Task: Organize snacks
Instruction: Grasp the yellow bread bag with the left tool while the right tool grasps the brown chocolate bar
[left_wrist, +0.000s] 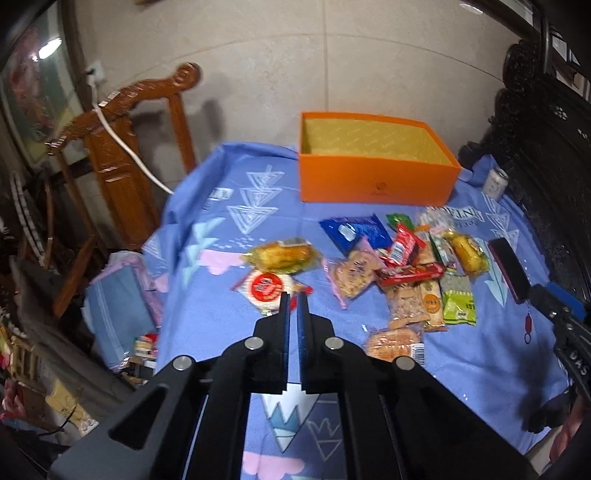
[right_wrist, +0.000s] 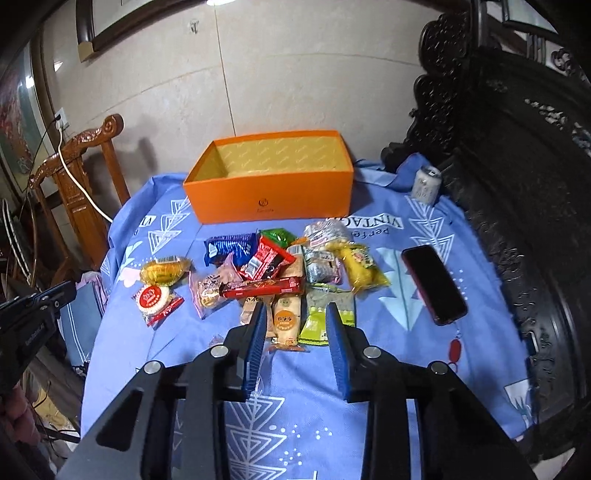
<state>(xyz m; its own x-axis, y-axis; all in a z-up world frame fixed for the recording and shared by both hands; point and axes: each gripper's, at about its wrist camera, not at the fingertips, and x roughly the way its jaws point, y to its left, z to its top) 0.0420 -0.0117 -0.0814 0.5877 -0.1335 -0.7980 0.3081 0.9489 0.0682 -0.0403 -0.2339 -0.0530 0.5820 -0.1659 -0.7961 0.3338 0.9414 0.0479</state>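
Observation:
An open orange box (left_wrist: 376, 177) (right_wrist: 271, 197), empty inside, stands at the back of a table under a blue cloth (left_wrist: 221, 332) (right_wrist: 295, 406). A pile of wrapped snacks (left_wrist: 406, 273) (right_wrist: 280, 280) lies in front of it. A round red-and-white cake (left_wrist: 264, 290) (right_wrist: 153, 298) and a yellow cake pack (left_wrist: 282, 254) (right_wrist: 164, 271) lie apart to the left. My left gripper (left_wrist: 293, 295) is shut and empty, hovering just right of the round cake. My right gripper (right_wrist: 295, 310) is open above the near snacks, over an orange-label biscuit pack (right_wrist: 286, 319).
A dark phone (right_wrist: 434, 284) (left_wrist: 508, 269) lies right of the pile. A white can (right_wrist: 426, 184) (left_wrist: 495, 181) stands at the back right by dark carved furniture (right_wrist: 517, 184). A wooden chair (left_wrist: 118, 155) stands left of the table. The wall is right behind the box.

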